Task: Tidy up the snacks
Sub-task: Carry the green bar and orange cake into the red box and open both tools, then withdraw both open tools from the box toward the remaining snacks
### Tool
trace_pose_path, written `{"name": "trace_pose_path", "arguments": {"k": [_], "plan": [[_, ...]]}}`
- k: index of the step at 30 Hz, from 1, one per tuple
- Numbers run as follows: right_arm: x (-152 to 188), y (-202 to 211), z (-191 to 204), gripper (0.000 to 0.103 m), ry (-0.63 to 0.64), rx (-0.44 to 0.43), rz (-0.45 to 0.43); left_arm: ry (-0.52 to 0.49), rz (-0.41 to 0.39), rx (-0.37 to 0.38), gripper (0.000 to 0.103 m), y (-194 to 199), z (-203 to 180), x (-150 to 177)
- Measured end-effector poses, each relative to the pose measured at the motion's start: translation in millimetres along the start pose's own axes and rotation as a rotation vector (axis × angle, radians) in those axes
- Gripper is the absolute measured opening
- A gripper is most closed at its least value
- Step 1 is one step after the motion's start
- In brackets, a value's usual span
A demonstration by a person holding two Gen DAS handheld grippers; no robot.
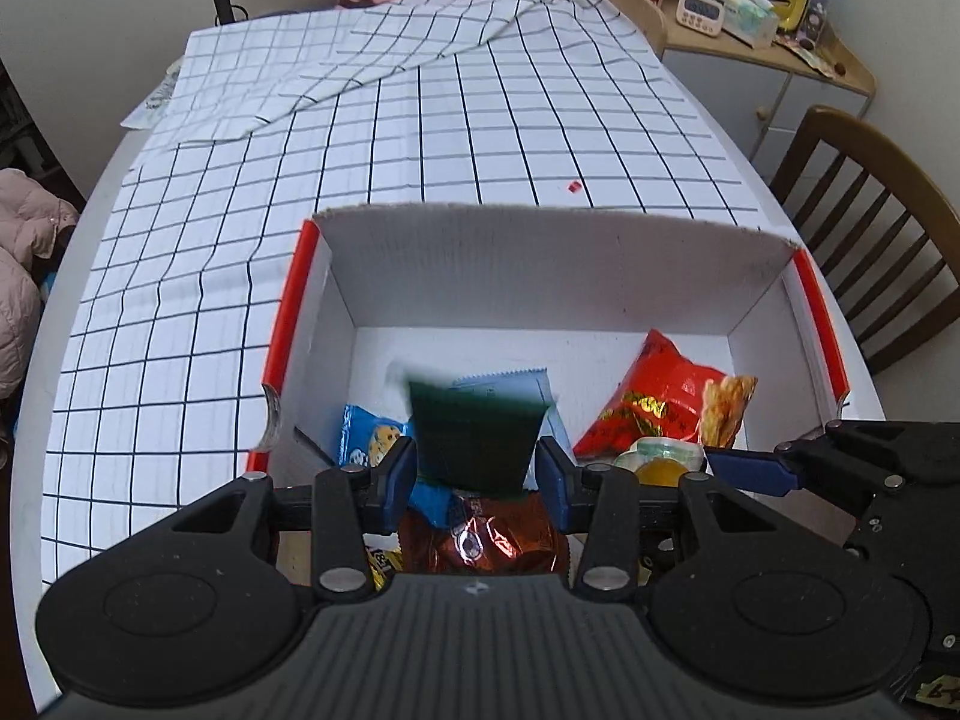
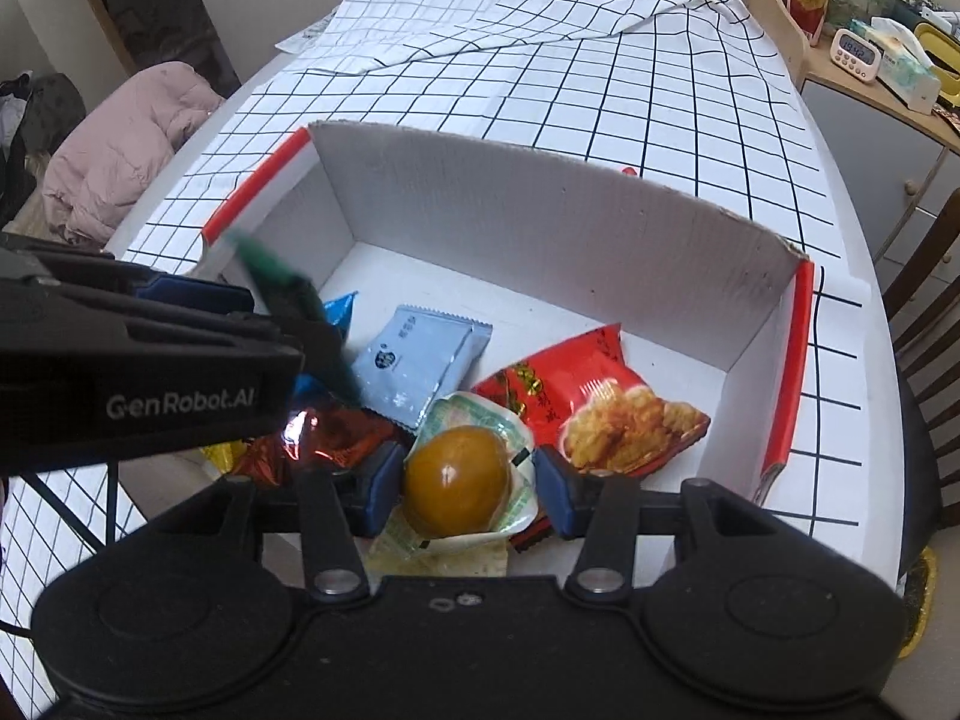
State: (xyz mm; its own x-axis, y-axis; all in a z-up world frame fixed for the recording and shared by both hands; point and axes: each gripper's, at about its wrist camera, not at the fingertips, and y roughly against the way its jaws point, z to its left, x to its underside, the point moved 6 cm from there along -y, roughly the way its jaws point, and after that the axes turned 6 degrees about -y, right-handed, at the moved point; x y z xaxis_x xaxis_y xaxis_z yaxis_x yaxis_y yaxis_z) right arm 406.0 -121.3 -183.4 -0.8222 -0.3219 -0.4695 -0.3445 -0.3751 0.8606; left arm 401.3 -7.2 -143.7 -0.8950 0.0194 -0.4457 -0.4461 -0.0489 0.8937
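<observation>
A white cardboard box (image 1: 540, 276) with red rims sits on the checked tablecloth and holds several snack packs. My left gripper (image 1: 477, 471) stands over the box with a blurred dark green packet (image 1: 474, 432) between its blue pads, which stand wide; the packet looks loose. It also shows in the right wrist view (image 2: 282, 282). My right gripper (image 2: 468, 483) is open around a sealed brown egg pack (image 2: 456, 474), pads apart from it. A red cracker bag (image 2: 600, 408), a pale blue packet (image 2: 420, 360) and a shiny brown packet (image 1: 486, 540) lie in the box.
The checked tablecloth (image 1: 420, 138) covers a white table, with a folded part at the back. A wooden chair (image 1: 870, 228) stands at the right. A side cabinet (image 1: 750, 18) holds a timer, tissues and bottles. A pink jacket (image 2: 120, 144) lies at the left.
</observation>
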Motion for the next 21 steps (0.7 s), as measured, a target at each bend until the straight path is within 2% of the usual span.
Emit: {"name": "trace_pose_path", "arguments": {"k": [6,9,11,16,18,21], "plan": [[4.4,-2.1,-2.4,0.048,-0.018,-0.014,0.019,-0.003,0.006,0.014,0.044,-0.3,-3.7,4.0],[4.0,4.1,-2.1,0.052,-0.035,-0.036,-0.001,0.005,-0.001,0.014,0.052,4.7,-2.1,5.1],[3.8,8.4,-1.0,0.057,-0.040,-0.039,-0.008,0.014,-0.012,0.017,0.053,10.0,0.2,5.1],[6.5,22.8,1.0,0.059,-0.039,-0.040,-0.031,0.034,-0.044,0.031,0.055,28.1,7.0,6.9],[8.0,30.4,1.9,0.059,-0.039,-0.041,-0.044,0.040,-0.057,0.033,0.063,36.5,9.7,9.0],[11.0,43.5,4.3,0.060,-0.043,-0.044,-0.063,0.047,-0.080,0.033,0.064,49.0,13.8,12.9]]}}
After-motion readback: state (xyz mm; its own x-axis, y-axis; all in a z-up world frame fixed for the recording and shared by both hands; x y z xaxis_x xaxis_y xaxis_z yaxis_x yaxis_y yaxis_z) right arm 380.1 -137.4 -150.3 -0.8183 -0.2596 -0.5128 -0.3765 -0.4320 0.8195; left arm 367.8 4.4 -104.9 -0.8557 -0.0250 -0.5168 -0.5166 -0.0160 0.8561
